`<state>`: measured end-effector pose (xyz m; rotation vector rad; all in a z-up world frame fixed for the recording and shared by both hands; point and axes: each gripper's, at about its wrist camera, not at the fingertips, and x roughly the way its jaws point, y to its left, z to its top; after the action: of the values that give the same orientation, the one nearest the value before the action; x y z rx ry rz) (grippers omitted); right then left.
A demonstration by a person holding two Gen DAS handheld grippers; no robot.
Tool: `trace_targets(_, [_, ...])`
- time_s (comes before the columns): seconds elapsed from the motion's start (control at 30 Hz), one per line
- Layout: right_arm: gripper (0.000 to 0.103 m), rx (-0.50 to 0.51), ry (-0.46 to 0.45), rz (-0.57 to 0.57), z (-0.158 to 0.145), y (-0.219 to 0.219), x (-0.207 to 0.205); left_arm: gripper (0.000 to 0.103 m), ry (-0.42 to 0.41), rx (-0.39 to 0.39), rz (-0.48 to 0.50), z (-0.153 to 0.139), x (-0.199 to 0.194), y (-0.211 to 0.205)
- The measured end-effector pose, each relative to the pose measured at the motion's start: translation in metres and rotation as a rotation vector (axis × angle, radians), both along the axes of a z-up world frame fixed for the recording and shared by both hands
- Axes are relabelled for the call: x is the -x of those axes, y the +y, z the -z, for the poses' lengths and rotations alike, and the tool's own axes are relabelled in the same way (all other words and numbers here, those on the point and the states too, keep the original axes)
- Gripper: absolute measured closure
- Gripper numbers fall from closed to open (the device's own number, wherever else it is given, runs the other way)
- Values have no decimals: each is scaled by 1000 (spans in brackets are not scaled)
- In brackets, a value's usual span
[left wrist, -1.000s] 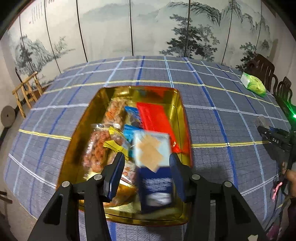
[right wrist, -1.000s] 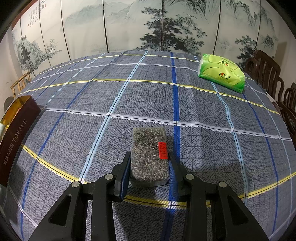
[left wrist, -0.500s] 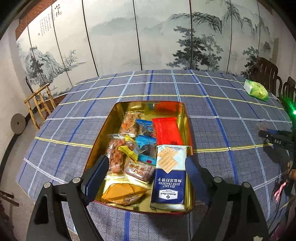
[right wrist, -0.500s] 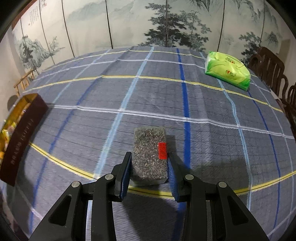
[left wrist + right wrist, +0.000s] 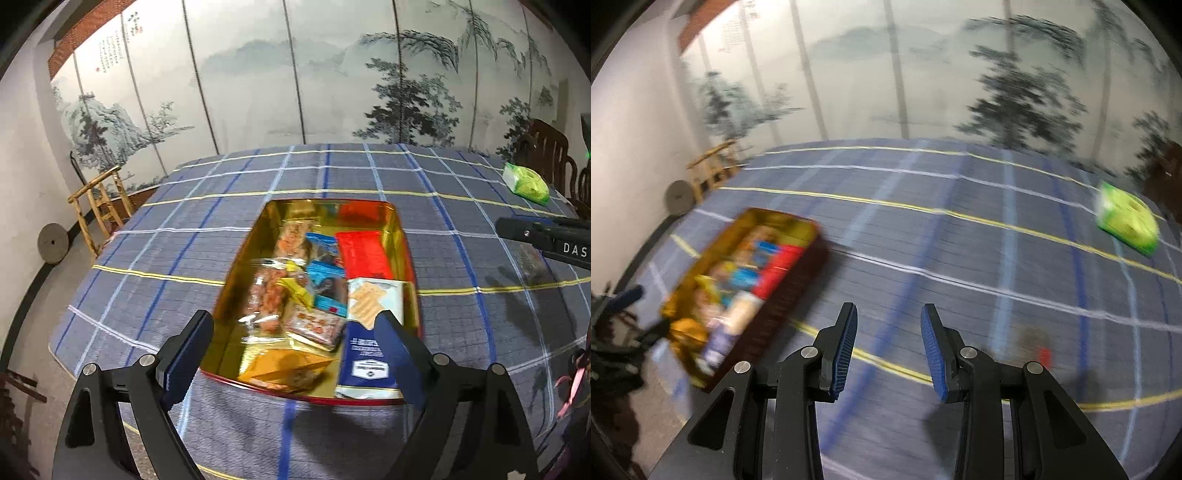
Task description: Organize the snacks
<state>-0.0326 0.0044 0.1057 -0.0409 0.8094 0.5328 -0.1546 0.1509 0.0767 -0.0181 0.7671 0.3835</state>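
— Changes since the last check?
— My left gripper (image 5: 291,354) has let go of the cracker box (image 5: 371,334), now lying in the tin's (image 5: 236,269) near right corner; jaws wide, hovering.
— Right?
— My right gripper (image 5: 888,347) is open, empty; the seed block (image 5: 1034,345), blurred, probably lies on the tablecloth (image 5: 960,258) beside it.
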Motion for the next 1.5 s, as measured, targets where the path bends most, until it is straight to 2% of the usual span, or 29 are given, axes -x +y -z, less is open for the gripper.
trace_targets(0.13, [66, -31, 2, -66, -8, 35, 3, 15, -27, -4, -28, -1, 9, 12])
trace_targets(0.23, [66, -40, 13, -106, -9, 59, 4, 15, -46, -38, -54, -2, 16, 18])
trace_targets(0.4, [66, -33, 19, -133, -4, 84, 9, 12, -67, -52, -51, -6, 25, 26])
trace_targets(0.47, [66, -21, -11, -84, -5, 78, 13, 10, -74, -57, -49, -8, 27, 28])
trace_targets(0.53, [64, 9, -57, 35, -8, 50, 15, 9, -85, -62, -46, -11, 29, 28])
trace_targets(0.57, [50, 39, -66, 89, -7, 35, 15, 9, -88, -61, -43, -11, 29, 27])
trace_targets(0.6, [21, 71, -67, 135, -3, 17, 13, 7, -89, -56, -39, -11, 29, 26])
trace_targets(0.63, [7, 116, -55, 191, 3, -6, 9, 6, -88, -50, -35, -11, 28, 26])
trace_targets(0.67, [0, 139, -46, 228, 8, -24, 7, 6, -89, -45, -30, -11, 27, 24])
trace_targets(0.8, [0, 208, 69, 313, 38, -78, -18, 6, -60, -39, 1, -7, 20, 12])
trace_targets(0.87, [2, 220, 117, 323, 53, -88, -32, 6, -44, -53, 15, -6, 17, 6])
trace_targets(0.93, [18, 224, 156, 314, 68, -93, -41, 4, -42, -78, 23, -6, 17, 2])
trace_targets(0.97, [50, 225, 183, 298, 75, -92, -45, 4, -43, -84, 22, -7, 18, 2])
trace_targets(1.0, [61, 230, 192, 294, 81, -91, -46, 4, -46, -88, 19, -8, 18, 3])
trace_targets(1.03, [67, 203, 194, 274, 81, -90, -47, 4, -51, -88, 14, -9, 19, 5])
trace_targets(1.13, [67, 152, 187, 225, 76, -85, -45, 4, -71, -63, 7, -14, 22, 12])
trace_targets(1.23, [67, 92, 153, 169, 53, -65, -40, 3, -92, -57, -7, -18, 28, 16])
trace_targets(1.4, [67, -8, 80, 16, 0, 6, -36, 1, -112, -78, 12, -22, 37, 22])
trace_targets(1.5, [67, -37, 71, -65, -15, 48, -31, 1, -111, -74, 10, -23, 41, 25])
